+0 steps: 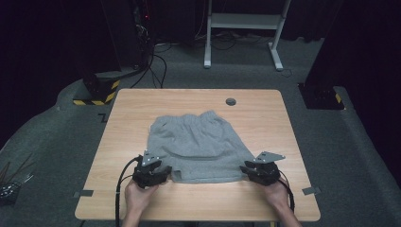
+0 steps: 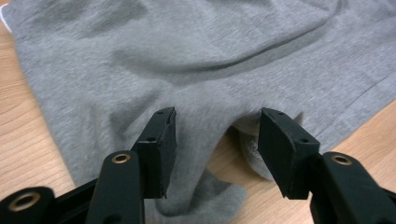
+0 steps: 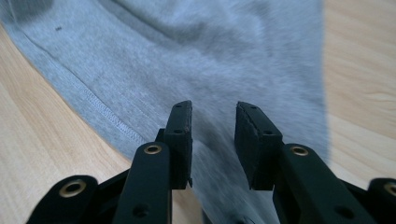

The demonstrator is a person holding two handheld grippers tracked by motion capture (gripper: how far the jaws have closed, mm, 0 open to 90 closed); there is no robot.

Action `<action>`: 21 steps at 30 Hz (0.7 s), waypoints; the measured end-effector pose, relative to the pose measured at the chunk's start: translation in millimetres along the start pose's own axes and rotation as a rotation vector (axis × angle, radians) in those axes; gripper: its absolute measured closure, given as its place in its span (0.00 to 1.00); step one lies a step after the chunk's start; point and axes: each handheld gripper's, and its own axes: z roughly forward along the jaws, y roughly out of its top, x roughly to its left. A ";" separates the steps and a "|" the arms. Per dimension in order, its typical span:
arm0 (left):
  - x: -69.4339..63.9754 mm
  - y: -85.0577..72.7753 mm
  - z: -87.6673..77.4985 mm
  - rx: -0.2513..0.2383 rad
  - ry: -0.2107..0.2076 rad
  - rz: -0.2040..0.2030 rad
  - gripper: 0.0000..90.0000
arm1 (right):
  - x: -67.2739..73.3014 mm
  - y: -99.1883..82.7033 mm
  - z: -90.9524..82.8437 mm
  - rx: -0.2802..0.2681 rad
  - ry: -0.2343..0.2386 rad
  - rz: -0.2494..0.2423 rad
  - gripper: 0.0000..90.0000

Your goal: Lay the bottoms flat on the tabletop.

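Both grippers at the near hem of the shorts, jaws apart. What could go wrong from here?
1. Left gripper: jaws apart around a raised fold of the shorts; closing may catch one layer only, or miss.
2. Right gripper: jaws open over flat cloth near the side edge; they may slide off without a pinch.
3. Uneven grips could skew the shorts on the table when pulled.

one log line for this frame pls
item: grey shorts flat on table | left gripper: open, at near-left hem | right gripper: open, at near-right hem | held: nothing
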 end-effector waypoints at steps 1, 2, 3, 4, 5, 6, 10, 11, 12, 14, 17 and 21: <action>-0.2 0.3 -0.4 0.001 0.001 -0.001 0.52 | 1.4 0.5 4.7 0.012 0.003 -0.002 0.74; 0.1 0.6 -1.2 -0.001 0.003 -0.001 0.51 | 2.8 0.7 8.9 0.023 0.004 -0.009 0.74; 0.4 0.8 -2.0 -0.002 0.004 -0.001 0.51 | 4.5 0.7 13.7 0.042 0.003 -0.017 0.75; 0.5 0.9 -3.0 -0.007 0.004 -0.006 0.50 | 5.3 0.4 16.4 0.056 -0.001 -0.025 0.77; 0.9 0.9 -4.3 -0.007 0.007 -0.006 0.50 | 6.2 -0.5 19.9 0.079 -0.003 -0.035 0.79; 1.1 0.8 -5.3 -0.008 0.009 -0.007 0.49 | 7.4 -1.9 20.4 0.074 -0.003 -0.044 0.82; 2.5 -0.4 -8.9 -0.014 0.011 -0.024 0.47 | 14.0 -8.7 10.6 0.095 0.053 -0.056 0.86; 3.0 -0.4 -9.5 -0.017 0.009 -0.026 0.47 | 14.0 -8.7 10.6 0.095 0.053 -0.056 0.86; 3.4 -0.1 -10.1 -0.020 0.006 -0.028 0.47 | 15.9 -10.3 8.3 0.100 0.067 -0.060 0.86; 2.9 1.1 -10.1 -0.026 0.000 -0.030 0.47 | 19.4 -11.6 5.3 0.110 0.091 -0.069 0.85; -0.4 3.1 -8.4 -0.028 -0.009 -0.027 0.47 | 22.7 -8.4 5.2 0.094 0.071 -0.082 0.77; -5.2 6.4 -3.5 -0.021 -0.032 -0.021 0.49 | 17.2 7.3 11.0 0.029 0.014 -0.047 0.70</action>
